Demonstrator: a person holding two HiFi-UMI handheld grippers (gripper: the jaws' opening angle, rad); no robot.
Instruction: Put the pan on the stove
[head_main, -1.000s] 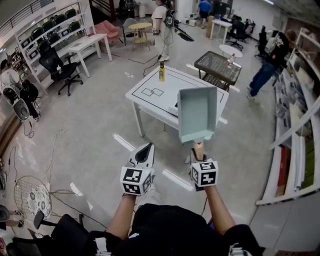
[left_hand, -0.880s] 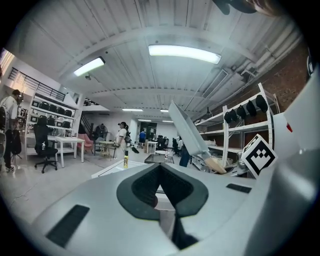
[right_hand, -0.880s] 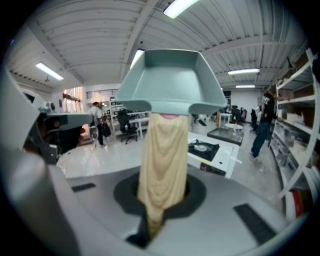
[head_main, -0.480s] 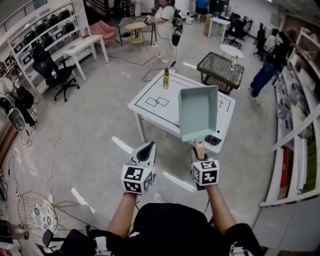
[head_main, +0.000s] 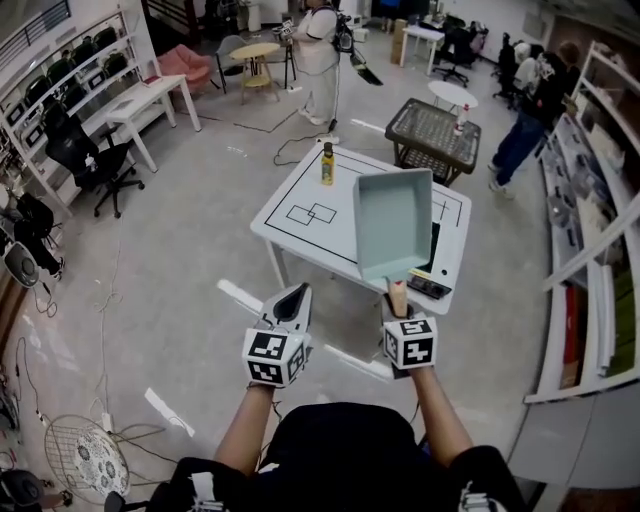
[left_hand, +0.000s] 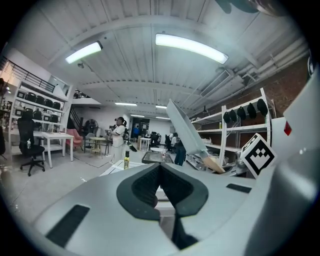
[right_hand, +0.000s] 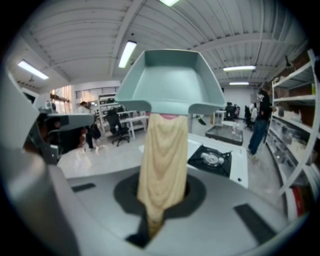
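A pale teal rectangular pan (head_main: 392, 222) with a wooden handle is held up in the air, in front of the white table (head_main: 300, 235). My right gripper (head_main: 398, 302) is shut on the handle; in the right gripper view the handle (right_hand: 162, 160) rises from between the jaws to the pan (right_hand: 170, 82). The black stove (head_main: 432, 264) lies on the table's right end, partly hidden by the pan, and shows with its burner in the right gripper view (right_hand: 212, 157). My left gripper (head_main: 290, 302) is held beside the right one, shut and empty (left_hand: 161, 187).
A yellow bottle (head_main: 327, 163) stands at the table's far edge. A black mesh table (head_main: 432, 130) is behind it. Shelving (head_main: 590, 250) runs along the right. A person in white (head_main: 320, 55) and a person in dark clothes (head_main: 525, 120) stand further back.
The table has come nearer and lower in the head view, and the stove now shows beside the pan. Both grippers keep their places, the right still holding the pan.
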